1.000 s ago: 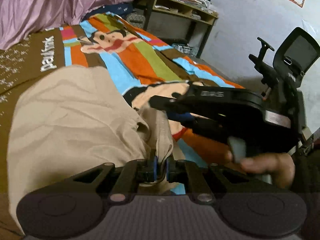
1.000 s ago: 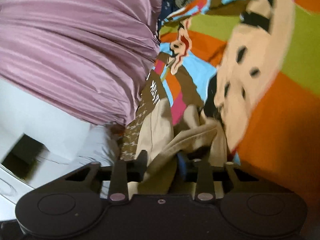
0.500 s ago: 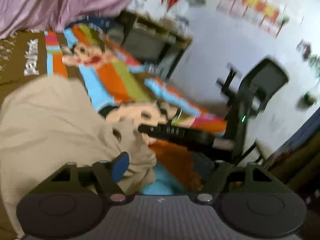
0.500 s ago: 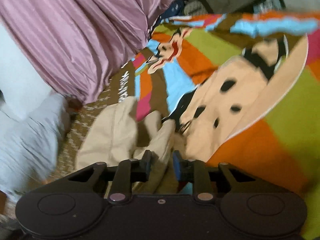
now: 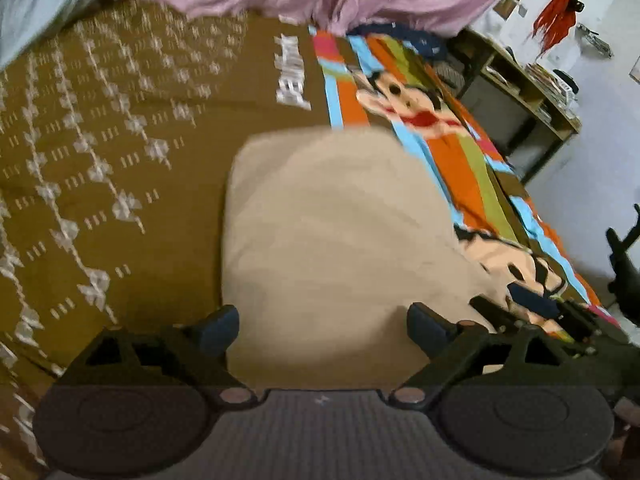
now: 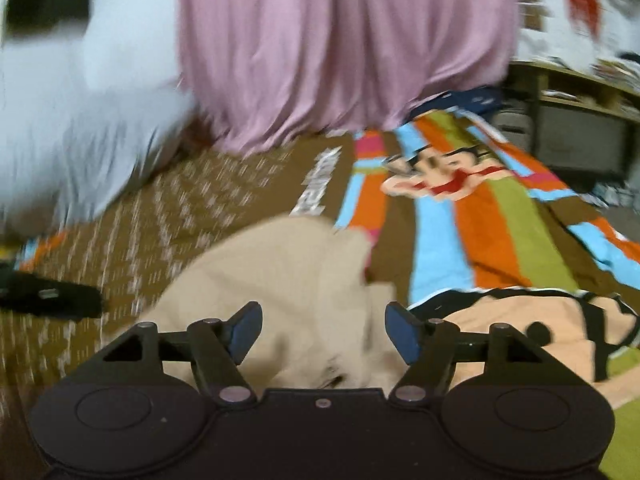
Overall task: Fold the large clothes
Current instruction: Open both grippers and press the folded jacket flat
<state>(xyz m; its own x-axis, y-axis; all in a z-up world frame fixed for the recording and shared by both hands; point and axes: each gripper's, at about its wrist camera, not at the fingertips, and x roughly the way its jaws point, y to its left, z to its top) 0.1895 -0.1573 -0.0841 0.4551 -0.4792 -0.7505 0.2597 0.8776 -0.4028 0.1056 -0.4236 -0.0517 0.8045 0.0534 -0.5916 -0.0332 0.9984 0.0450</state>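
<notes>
Patterned bedspread [image 5: 120, 152] under beige garment [image 5: 332, 240]; pink curtain [image 6: 340, 40] behind.

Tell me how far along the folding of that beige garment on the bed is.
Done: the beige garment lies in a compact folded bundle on the bedspread. In hand: nothing; the left gripper and right gripper are both opening, clear of the cloth. Left: perhaps tidying the rumpled edge.
</notes>
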